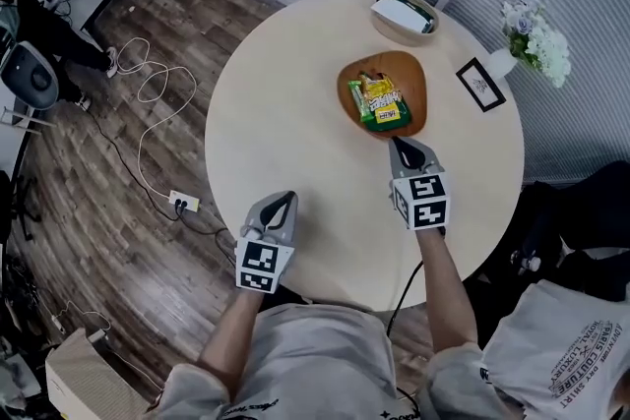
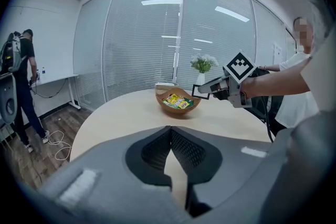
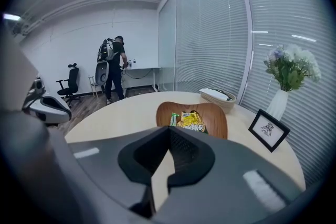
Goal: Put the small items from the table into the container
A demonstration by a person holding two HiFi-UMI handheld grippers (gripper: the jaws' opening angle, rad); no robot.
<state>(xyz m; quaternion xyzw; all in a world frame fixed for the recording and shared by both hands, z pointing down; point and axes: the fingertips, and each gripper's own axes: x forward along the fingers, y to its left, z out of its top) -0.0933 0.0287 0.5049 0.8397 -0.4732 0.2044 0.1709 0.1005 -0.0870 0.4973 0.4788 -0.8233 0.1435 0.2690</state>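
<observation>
Now, snack packets (image 1: 379, 103) in wooden bowl (image 1: 410, 80)

We cannot read the print on the snack packets (image 1: 380, 103) in the wooden bowl (image 1: 417, 79), nor count how many lie heaped there, and we cannot tell what the white thing in the basket (image 1: 421, 34) is. In the right gripper view, the right gripper's (image 3: 169, 129) own body hides the bowl's near rim. The head view's edges cut off the office chair (image 1: 25, 79) at left and the printed white bag (image 1: 561, 349) at lower right.
</observation>
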